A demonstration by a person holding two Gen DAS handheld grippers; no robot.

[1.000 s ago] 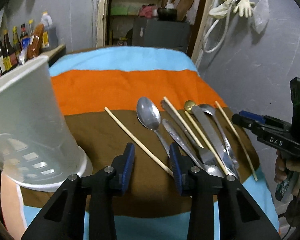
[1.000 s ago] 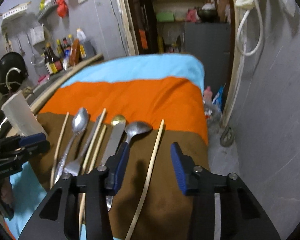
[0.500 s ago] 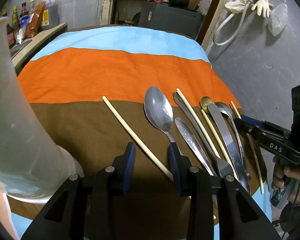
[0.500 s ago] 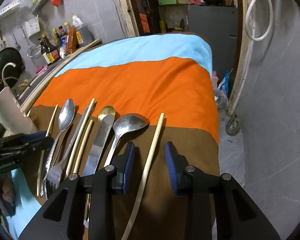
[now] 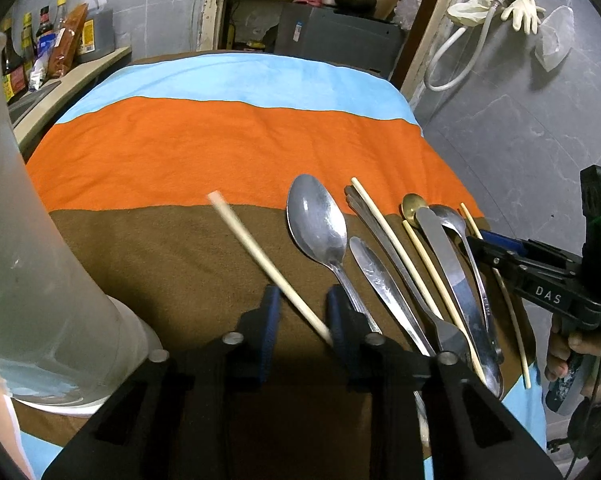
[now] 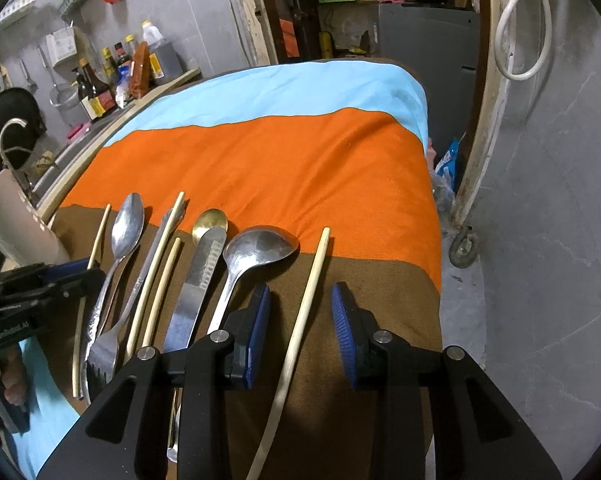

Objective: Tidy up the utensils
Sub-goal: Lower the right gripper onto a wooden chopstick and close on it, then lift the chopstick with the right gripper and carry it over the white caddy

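Note:
On the striped cloth lies a row of utensils: a large spoon (image 5: 316,220), a table knife (image 5: 448,264), a small gold spoon (image 5: 414,204), a fork (image 6: 104,352), a ladle-like spoon (image 6: 260,244) and several chopsticks. My left gripper (image 5: 302,300) is closing around the leftmost chopstick (image 5: 256,248). That stick crosses the gap at a slant and touches only the right pad, and its far tip looks blurred. My right gripper (image 6: 300,292) stands open astride the rightmost chopstick (image 6: 312,280), with neither pad touching it.
A tall white plastic holder (image 5: 40,260) stands on the cloth just left of my left gripper. A counter with bottles (image 6: 100,88) runs along the left. The table's right edge (image 6: 432,200) drops to the grey floor. The orange and blue bands of cloth lie beyond the utensils.
Both grippers came lower and closer to the cloth. The left jaws narrowed around the leftmost chopstick, whose far end shifted. The right jaws narrowed a little around the rightmost chopstick.

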